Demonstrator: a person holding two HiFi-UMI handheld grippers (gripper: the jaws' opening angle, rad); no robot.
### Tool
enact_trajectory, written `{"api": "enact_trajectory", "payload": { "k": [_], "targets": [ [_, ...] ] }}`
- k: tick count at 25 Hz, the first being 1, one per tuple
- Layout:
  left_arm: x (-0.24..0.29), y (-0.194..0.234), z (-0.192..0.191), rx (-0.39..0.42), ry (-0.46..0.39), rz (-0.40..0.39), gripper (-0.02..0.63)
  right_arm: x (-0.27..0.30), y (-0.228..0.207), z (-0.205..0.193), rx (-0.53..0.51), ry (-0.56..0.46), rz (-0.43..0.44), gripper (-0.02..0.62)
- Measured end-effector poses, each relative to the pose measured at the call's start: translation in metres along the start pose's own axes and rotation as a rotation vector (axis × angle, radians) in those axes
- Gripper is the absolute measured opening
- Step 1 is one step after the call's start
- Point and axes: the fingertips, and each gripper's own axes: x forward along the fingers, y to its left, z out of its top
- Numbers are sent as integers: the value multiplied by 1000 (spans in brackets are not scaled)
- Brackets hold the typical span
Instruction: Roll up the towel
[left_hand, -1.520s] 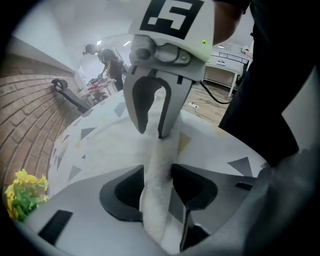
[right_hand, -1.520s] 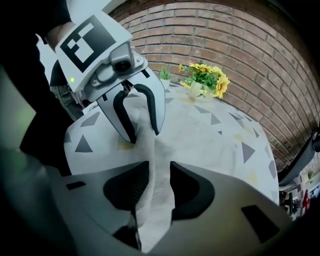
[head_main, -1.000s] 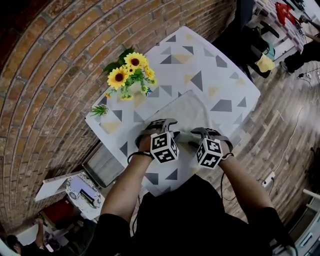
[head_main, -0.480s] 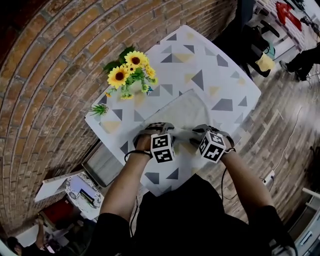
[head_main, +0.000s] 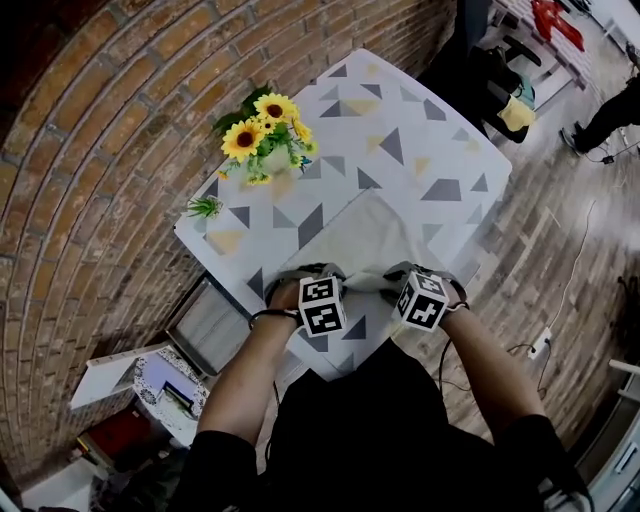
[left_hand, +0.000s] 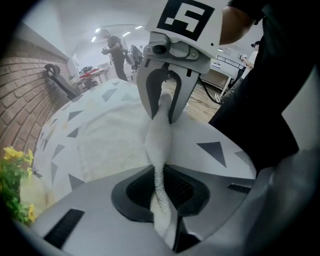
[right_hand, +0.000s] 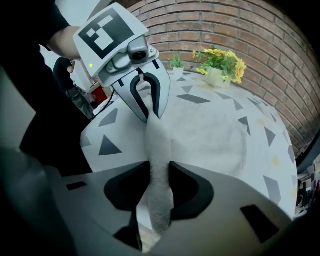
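Note:
A white towel (head_main: 362, 232) lies flat on the triangle-patterned table (head_main: 420, 150). Its near edge is gathered into a taut strip (left_hand: 159, 145) that runs between my two grippers. My left gripper (head_main: 312, 282) is shut on the left end of that edge, and the cloth (left_hand: 161, 200) is pinched between its pads. My right gripper (head_main: 412, 278) holds the other end, where the towel (right_hand: 157, 200) fills the gap between its jaws. Both pairs of jaws have just been closing on the cloth. Each gripper shows in the other's view: the right gripper (left_hand: 161, 107) and the left gripper (right_hand: 146, 107).
A vase of sunflowers (head_main: 262, 148) and a small green plant (head_main: 205, 208) stand at the table's far left by the brick wall (head_main: 110, 120). A flat box (head_main: 205, 325) sits on the floor to the left. The table's near edge (head_main: 335, 372) is against my body.
Both grippers have come back toward me to the towel's near edge and closed on it. The edge now stands gathered between them instead of lying flat.

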Motion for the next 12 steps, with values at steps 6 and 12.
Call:
{"api": "enact_trajectory", "payload": {
  "k": [6,12],
  "targets": [
    [-8,-62,-13,43,-20,-100,58,2,61,-6,-4,18,90,123],
    [-14,-38,-18,36,-18,7,134,-3,48,-2,29,8,30,144]
  ]
}}
